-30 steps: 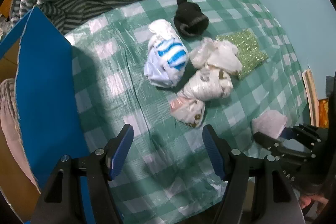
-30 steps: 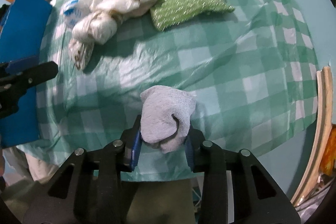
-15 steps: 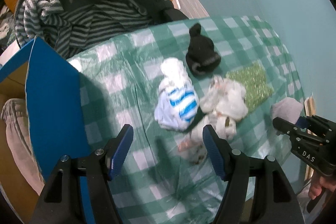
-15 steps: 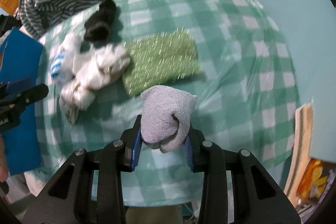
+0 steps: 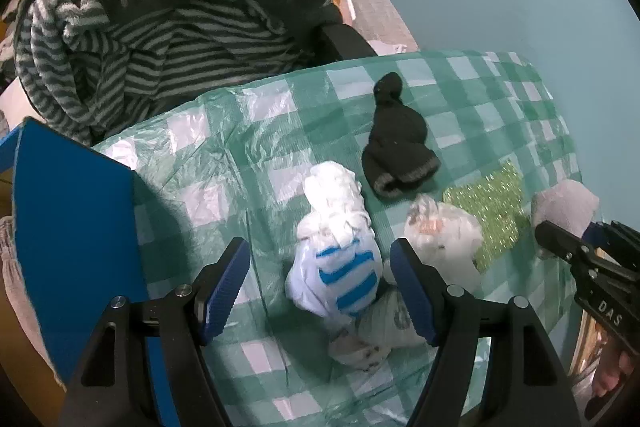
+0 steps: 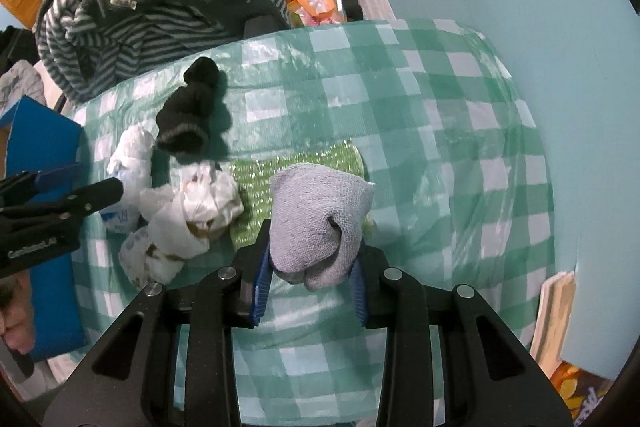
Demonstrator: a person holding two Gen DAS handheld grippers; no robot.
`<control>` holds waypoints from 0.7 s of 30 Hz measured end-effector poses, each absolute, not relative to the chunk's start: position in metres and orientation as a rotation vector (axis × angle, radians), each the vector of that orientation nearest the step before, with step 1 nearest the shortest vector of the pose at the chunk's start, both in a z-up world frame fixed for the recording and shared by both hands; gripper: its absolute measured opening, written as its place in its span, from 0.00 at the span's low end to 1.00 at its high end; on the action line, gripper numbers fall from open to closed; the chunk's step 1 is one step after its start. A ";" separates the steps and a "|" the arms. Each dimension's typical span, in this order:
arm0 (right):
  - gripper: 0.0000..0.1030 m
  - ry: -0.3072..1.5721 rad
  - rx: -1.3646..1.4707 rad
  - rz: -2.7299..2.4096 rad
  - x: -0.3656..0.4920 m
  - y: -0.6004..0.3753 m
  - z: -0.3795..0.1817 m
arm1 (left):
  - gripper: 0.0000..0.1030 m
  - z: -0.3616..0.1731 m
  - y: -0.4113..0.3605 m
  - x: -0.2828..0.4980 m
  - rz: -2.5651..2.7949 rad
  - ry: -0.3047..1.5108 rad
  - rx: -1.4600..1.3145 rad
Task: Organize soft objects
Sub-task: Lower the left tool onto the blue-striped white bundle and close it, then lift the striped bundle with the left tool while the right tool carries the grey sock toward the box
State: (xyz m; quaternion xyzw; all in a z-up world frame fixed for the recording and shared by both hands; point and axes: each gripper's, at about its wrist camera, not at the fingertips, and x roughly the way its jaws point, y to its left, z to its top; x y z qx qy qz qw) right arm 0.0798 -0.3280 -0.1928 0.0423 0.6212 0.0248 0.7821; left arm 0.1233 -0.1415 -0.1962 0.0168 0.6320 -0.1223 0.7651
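**Grey sock clamped in the right gripper; left gripper spread wide over the pile**

The right gripper (image 6: 310, 281) has its blue pads pressed against a rolled grey sock (image 6: 316, 223), which fills the gap between them and stands above the green-checked tablecloth (image 6: 460, 155). Only the right wrist view shows this grip head-on; in the left wrist view the same sock appears at 3 o'clock as a pale lump beside a black finger.

The left gripper (image 5: 320, 291) stands wide apart, its jaws having just been opening, with nothing pressed between them. A white bundle with blue stripes (image 5: 340, 267) lies on the cloth in the gap, untouched. The left view alone shows those stripes clearly; in the right view the bundle is half hidden behind the left gripper's finger at 9 o'clock.

A black sock (image 5: 396, 151) lies at 12 o'clock of the striped bundle, crumpled white bundles (image 6: 192, 219) at its 3 o'clock, and a glittery green cloth (image 6: 280, 163) under the held sock. A blue box (image 5: 68, 227) sits at 9 o'clock in the left view, and a striped robe (image 5: 140, 39) at 11 o'clock.
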 end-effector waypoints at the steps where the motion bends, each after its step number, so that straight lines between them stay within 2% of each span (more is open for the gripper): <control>1: 0.31 1.343 0.090 0.056 0.083 -0.327 -0.194 | 0.72 -0.198 -0.142 0.125 -0.260 1.378 0.035; 12: 0.31 1.368 0.082 0.094 0.104 -0.325 -0.200 | 0.72 -0.226 -0.144 0.143 -0.205 1.467 0.063; 13: 0.31 1.370 0.078 0.100 0.105 -0.324 -0.200 | 0.70 -0.228 -0.143 0.142 -0.204 1.468 0.062; 17: 0.31 1.371 0.075 0.113 0.110 -0.321 -0.201 | 0.49 -0.230 -0.142 0.139 -0.210 1.456 0.091; 21: 0.31 1.365 0.068 0.126 0.111 -0.318 -0.200 | 0.44 -0.228 -0.140 0.136 -0.227 1.438 0.102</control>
